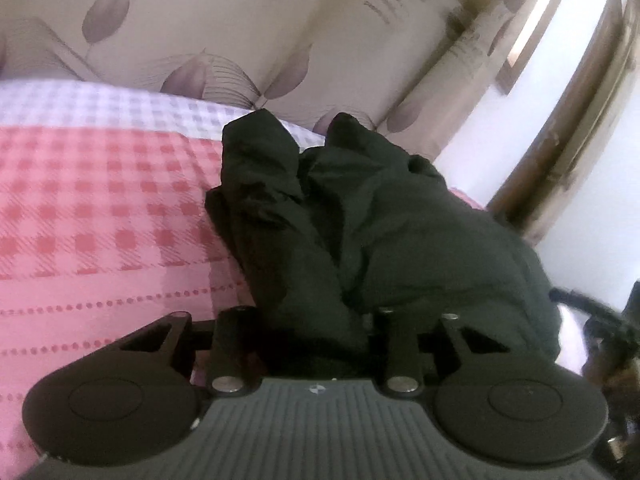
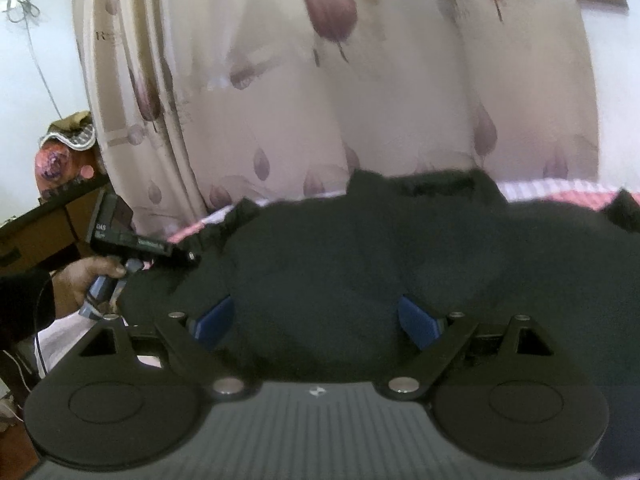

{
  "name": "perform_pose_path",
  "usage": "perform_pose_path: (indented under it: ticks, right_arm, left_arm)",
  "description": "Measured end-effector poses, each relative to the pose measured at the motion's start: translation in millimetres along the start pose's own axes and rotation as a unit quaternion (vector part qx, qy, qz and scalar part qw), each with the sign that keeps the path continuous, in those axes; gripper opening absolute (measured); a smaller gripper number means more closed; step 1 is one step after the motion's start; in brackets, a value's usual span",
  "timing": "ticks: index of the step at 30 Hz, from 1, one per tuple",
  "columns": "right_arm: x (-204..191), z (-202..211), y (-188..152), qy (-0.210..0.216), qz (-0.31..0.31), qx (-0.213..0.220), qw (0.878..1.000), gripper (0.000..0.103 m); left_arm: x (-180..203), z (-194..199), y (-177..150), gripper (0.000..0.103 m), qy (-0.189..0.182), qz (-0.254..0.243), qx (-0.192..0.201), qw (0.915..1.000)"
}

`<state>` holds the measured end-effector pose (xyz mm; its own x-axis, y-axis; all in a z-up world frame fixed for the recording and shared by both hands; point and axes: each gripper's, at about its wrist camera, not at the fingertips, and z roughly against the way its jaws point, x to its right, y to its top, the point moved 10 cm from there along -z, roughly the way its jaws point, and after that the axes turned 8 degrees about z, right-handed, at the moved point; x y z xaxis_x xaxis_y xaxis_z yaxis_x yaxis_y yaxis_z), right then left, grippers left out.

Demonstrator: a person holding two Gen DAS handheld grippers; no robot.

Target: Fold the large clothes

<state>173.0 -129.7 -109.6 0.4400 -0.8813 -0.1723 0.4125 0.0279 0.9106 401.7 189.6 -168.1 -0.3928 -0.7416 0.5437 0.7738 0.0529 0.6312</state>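
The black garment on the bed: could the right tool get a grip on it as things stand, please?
Probably yes: the right tool is open, its blue pads either side of the black garment, with nothing in between.

this is looking like a bedroom in a home: a pink and white checked bedspread [image 1: 100,208] is covering the bed, leaf-printed curtains [image 2: 360,100] are hanging right behind it, and a wooden table [image 2: 48,216] piled with household bits is standing to one side
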Motion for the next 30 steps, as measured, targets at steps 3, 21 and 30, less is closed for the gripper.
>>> perform_pose_path:
  ticks: [3, 21, 30]
  right_arm:
    - [1, -6, 9, 0.003, 0.012, 0.009, 1.000, 0.090]
    - [33, -41, 3, -0.021, 0.016, -0.023, 0.999, 0.028]
    - [50, -60, -16, -0.015, -0.048, -0.044, 0.998, 0.027]
  left_arm:
    - [7, 7, 3, 0.020, 0.008, 0.011, 0.006, 0.9999]
    - [146, 75, 36, 0.011, 0.004, 0.103, 0.069, 0.9922]
    - [230, 58, 53, 0.011, -0.010, 0.081, 0.085, 0.9930]
